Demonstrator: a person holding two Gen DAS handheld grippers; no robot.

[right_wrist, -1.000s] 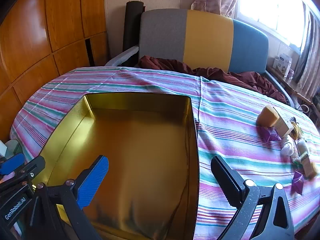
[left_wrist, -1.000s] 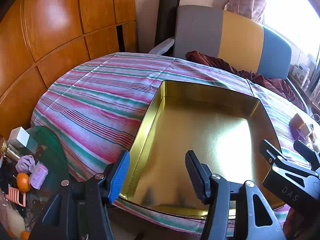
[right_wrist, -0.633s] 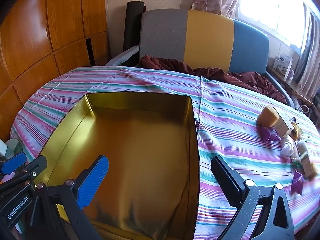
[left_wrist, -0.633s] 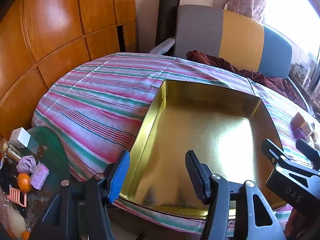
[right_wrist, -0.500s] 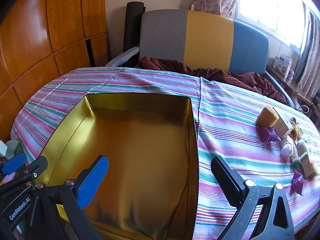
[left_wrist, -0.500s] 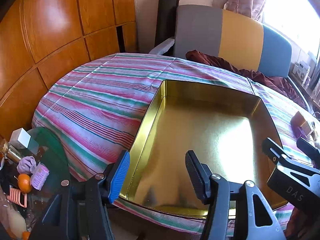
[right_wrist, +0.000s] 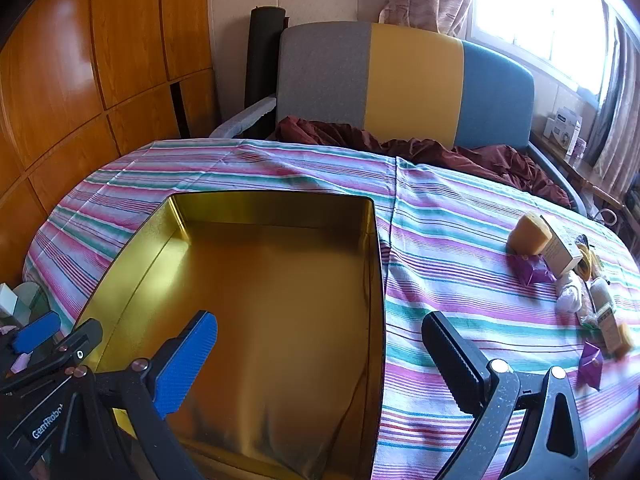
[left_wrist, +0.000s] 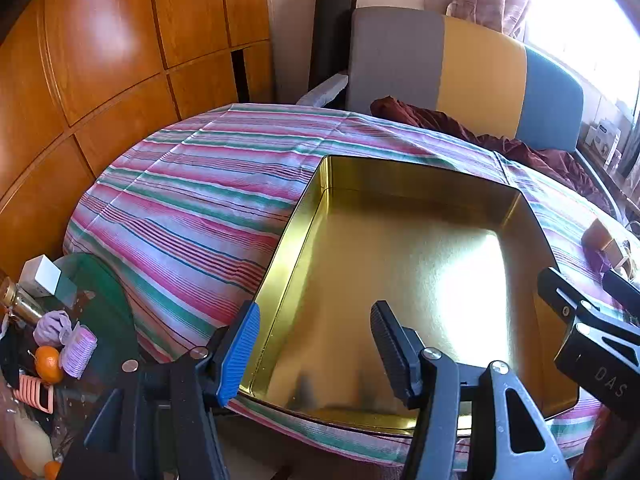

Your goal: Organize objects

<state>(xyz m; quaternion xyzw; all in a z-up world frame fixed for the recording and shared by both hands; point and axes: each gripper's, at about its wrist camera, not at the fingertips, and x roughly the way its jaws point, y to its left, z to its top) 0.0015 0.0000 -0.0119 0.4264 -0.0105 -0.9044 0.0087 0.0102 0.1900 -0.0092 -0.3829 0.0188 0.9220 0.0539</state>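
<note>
While both grippers' jaws gape empty, one gold tin (right_wrist: 280,300), two purple wrappers (right_wrist: 532,270) beside it

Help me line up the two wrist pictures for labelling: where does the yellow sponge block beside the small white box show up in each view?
Left wrist view: the yellow sponge block sits at the far right edge, just past the gold tin's right wall.
Right wrist view: it lies at upper right on the striped tablecloth, touching the small white box.
Shared landmark: the gold tin.
</note>
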